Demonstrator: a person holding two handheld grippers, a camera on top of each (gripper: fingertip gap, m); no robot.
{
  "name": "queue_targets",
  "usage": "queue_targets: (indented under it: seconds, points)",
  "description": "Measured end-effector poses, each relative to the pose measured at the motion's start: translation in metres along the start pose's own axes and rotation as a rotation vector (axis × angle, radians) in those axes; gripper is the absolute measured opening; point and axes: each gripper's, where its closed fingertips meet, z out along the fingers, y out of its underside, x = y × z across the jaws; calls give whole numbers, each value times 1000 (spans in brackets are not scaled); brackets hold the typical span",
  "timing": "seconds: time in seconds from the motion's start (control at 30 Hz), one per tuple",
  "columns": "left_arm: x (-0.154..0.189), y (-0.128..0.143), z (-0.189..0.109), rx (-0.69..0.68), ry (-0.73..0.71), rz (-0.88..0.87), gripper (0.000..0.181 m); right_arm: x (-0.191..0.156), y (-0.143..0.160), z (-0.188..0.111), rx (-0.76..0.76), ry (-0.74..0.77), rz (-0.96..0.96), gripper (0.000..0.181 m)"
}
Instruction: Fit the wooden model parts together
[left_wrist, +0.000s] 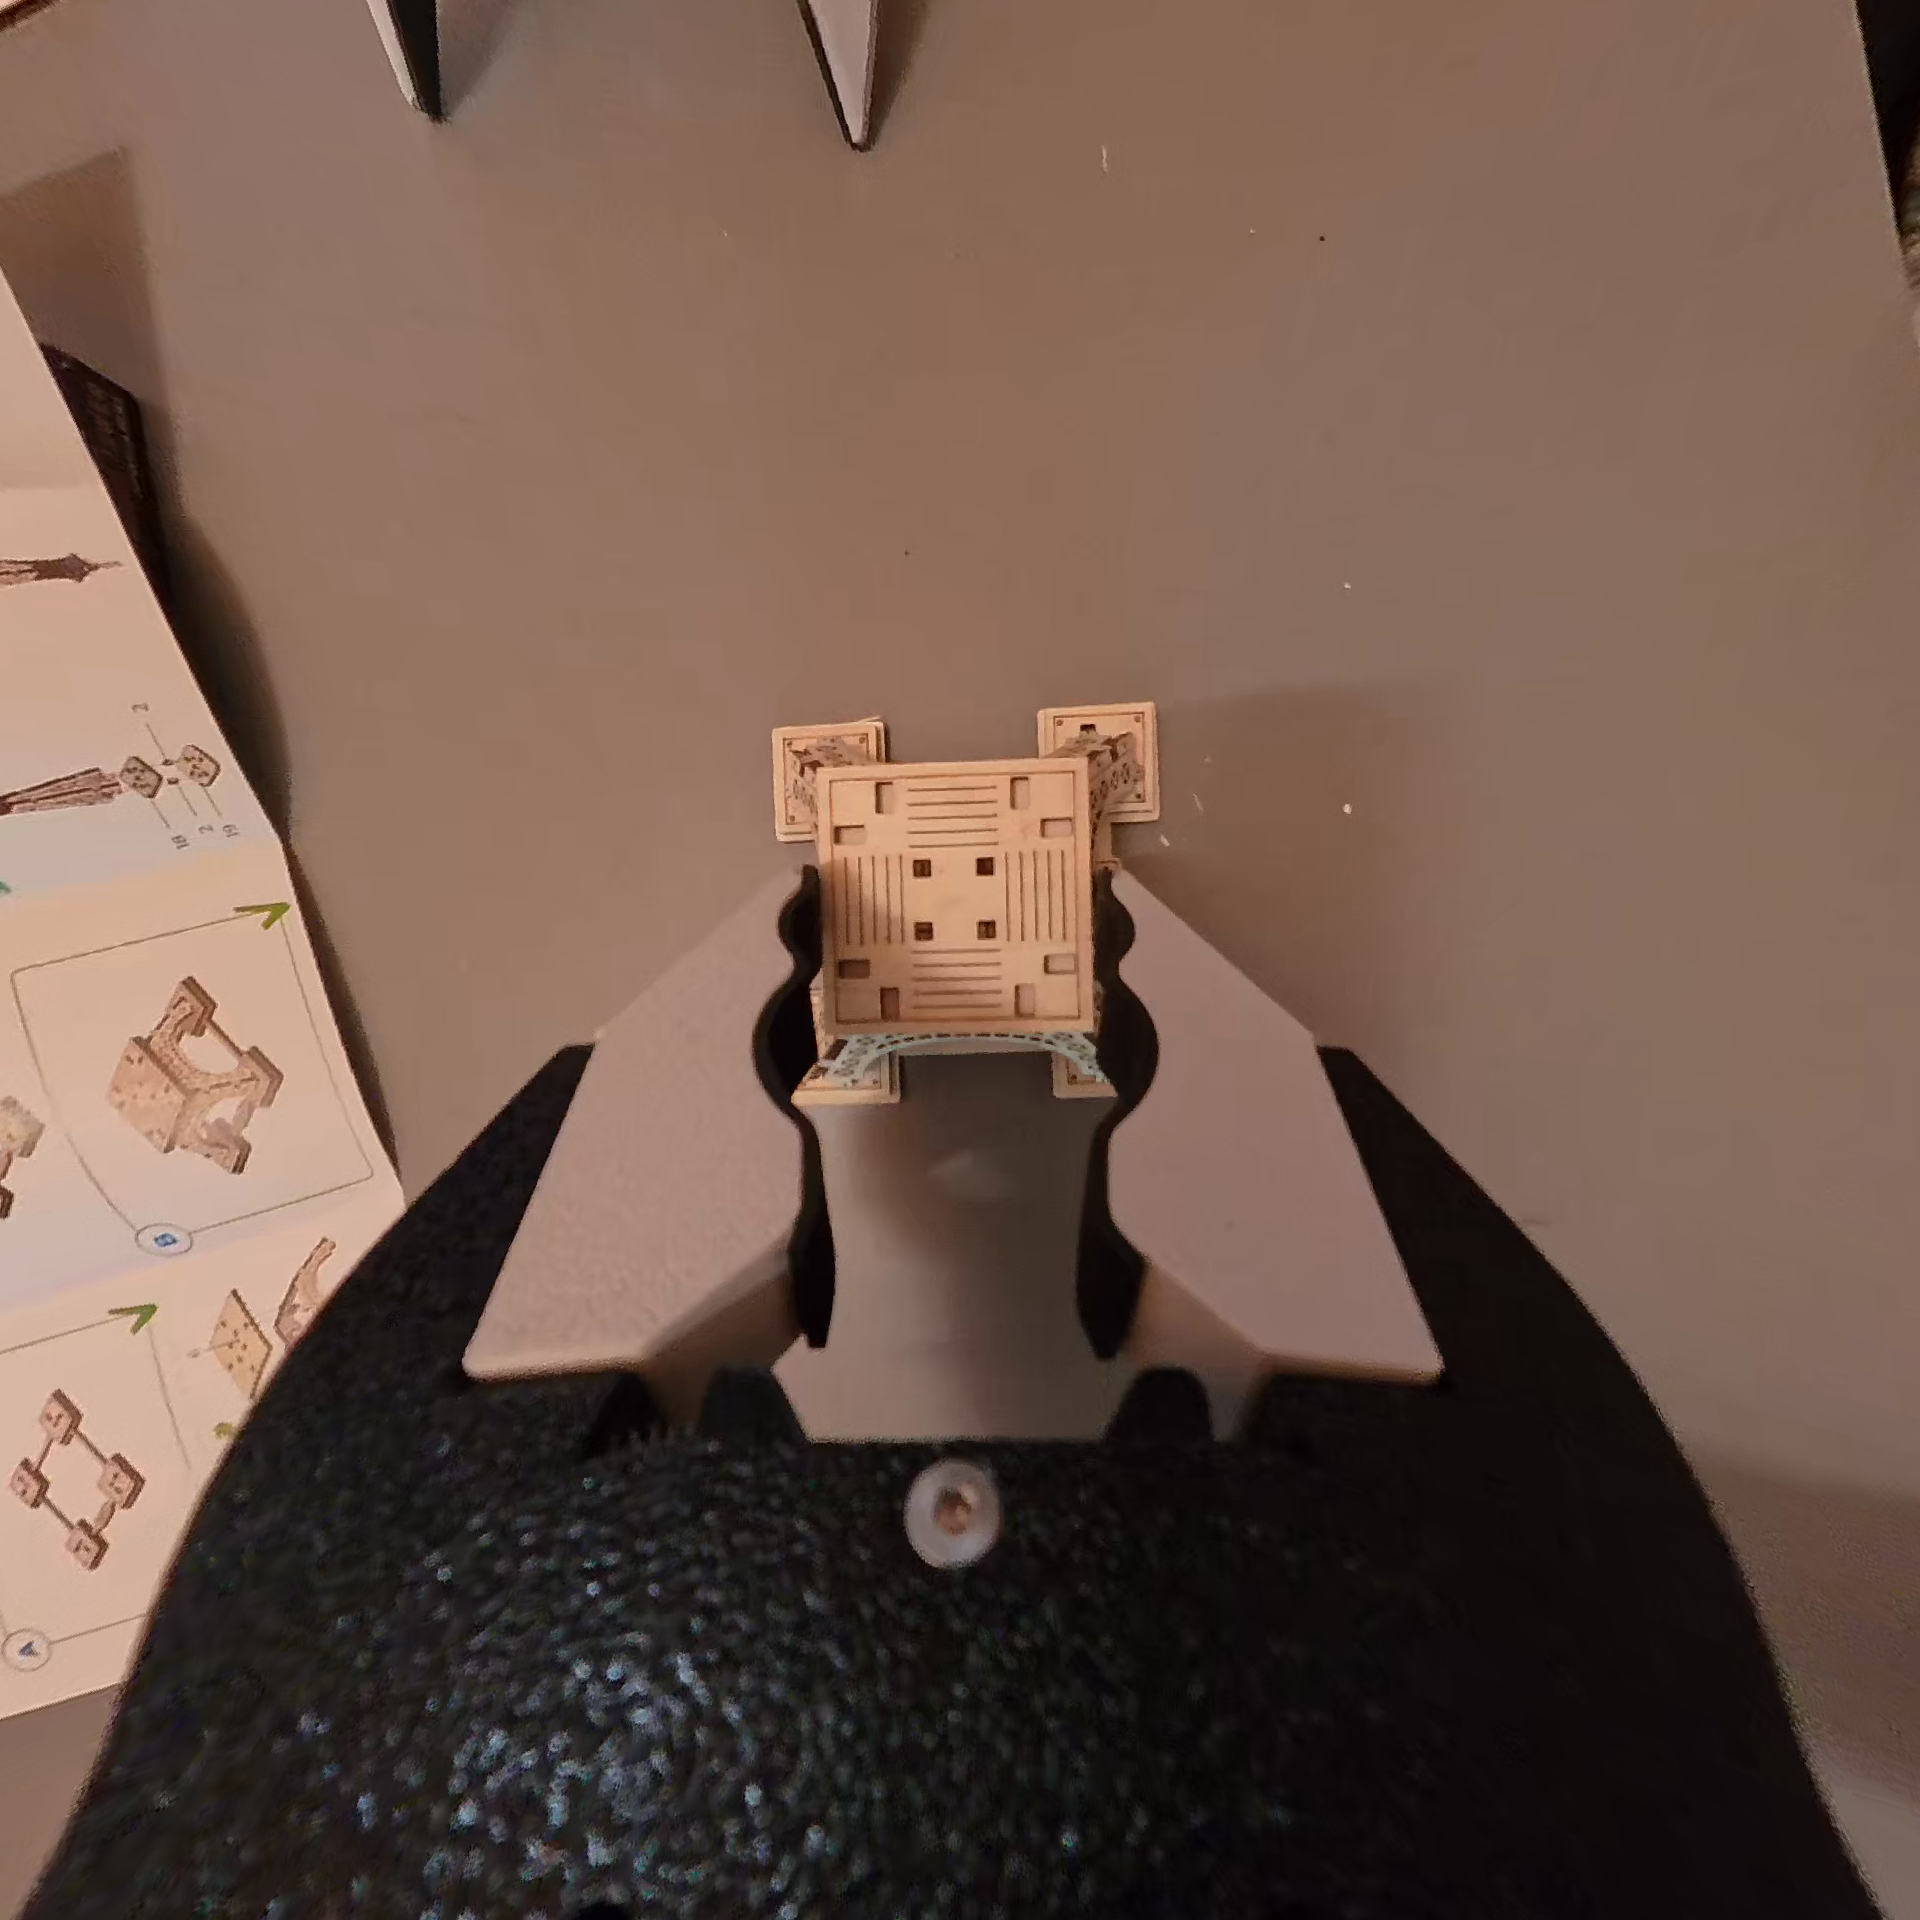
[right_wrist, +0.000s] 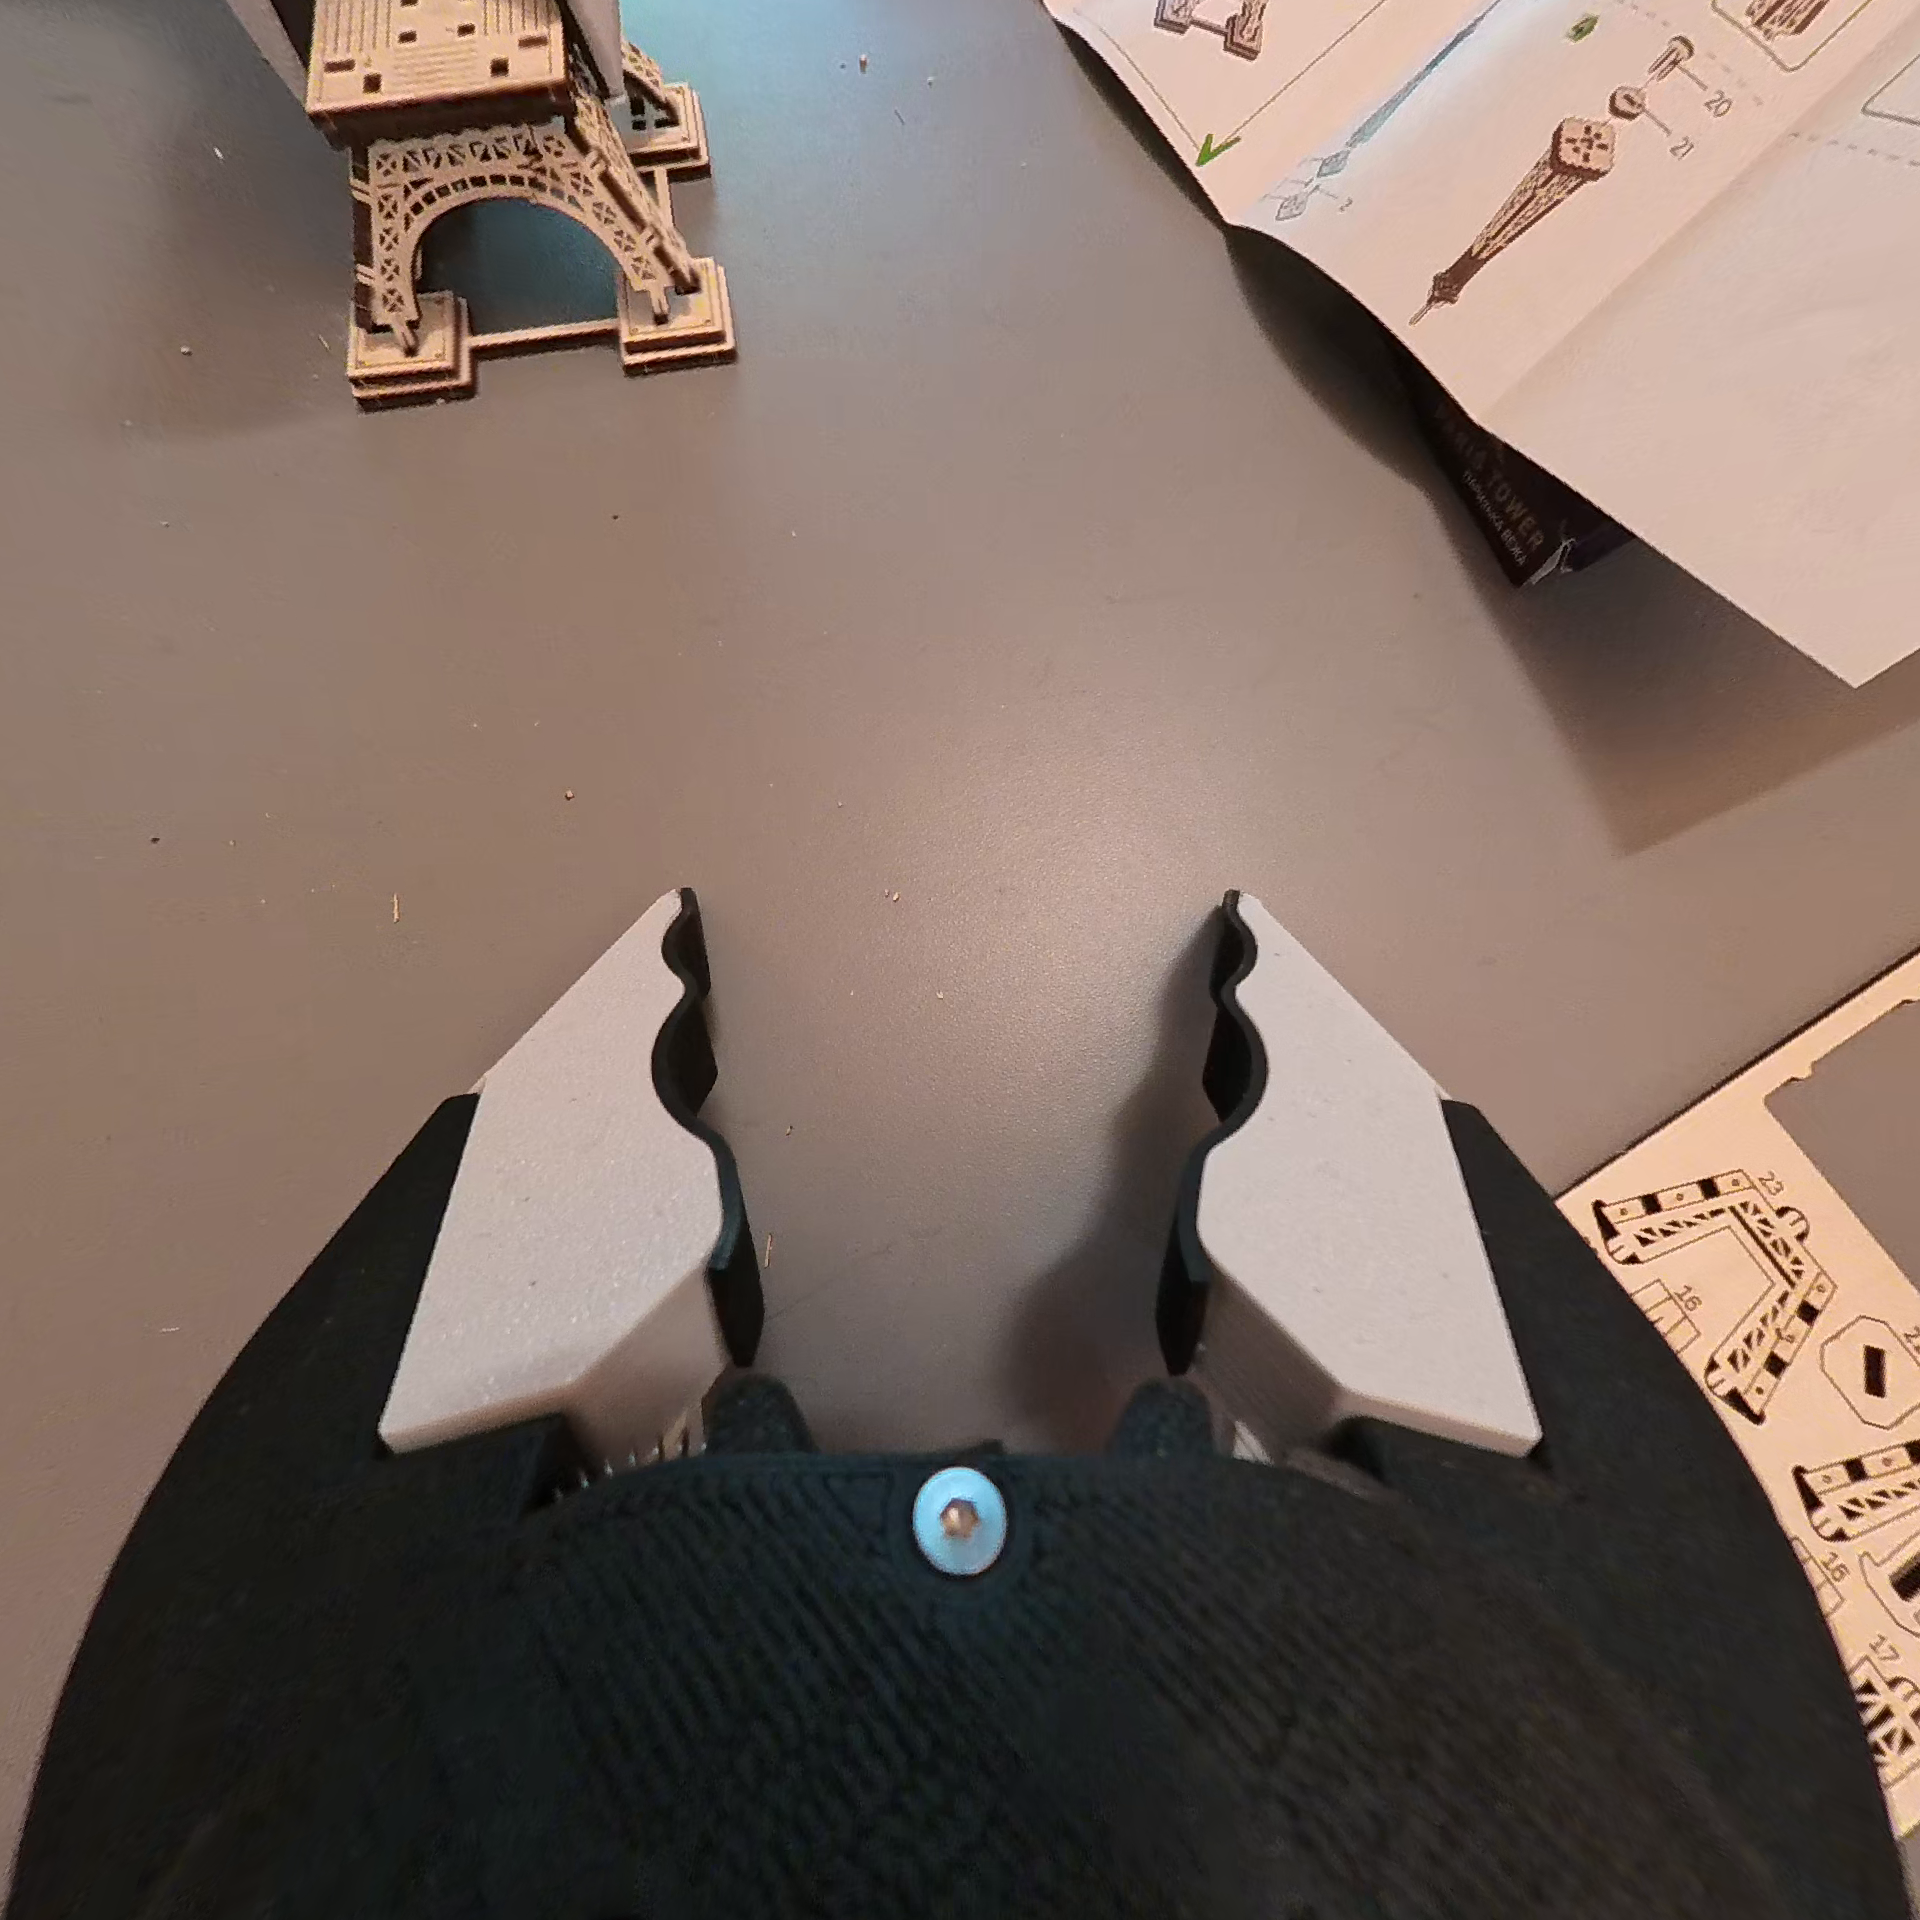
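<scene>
Clenched on the wooden tower base (left_wrist: 956, 899), the left gripper (left_wrist: 954, 956) steadies it upright mid-table (left_wrist: 1455, 520); the right gripper (right_wrist: 956, 1039) hovers released and empty over bare table, near the parts sheet (right_wrist: 1766, 1299) at the edge. Squeezing harder could crack the lattice arches.

The lattice legs of the pale wooden tower base (left_wrist: 956, 904) are largely hidden beneath its slotted square top plate. The unfolded white instruction sheet (right_wrist: 1621, 260) and the laser-cut plywood parts sheet (right_wrist: 1766, 1340) are cropped by the frame edge. The dark box (right_wrist: 1507, 499) is mostly covered by the sheet.
</scene>
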Motion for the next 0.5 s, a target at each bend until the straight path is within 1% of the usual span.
queue_targets:
  seconds: [0.37,0.5]
  points:
    - [-5,-5,-4,24,-38,5,50,0,0,0,0,0,0,96]
    - [-8,-10,-8,88,-33,-41,50,0,0,0,0,0,0,96]
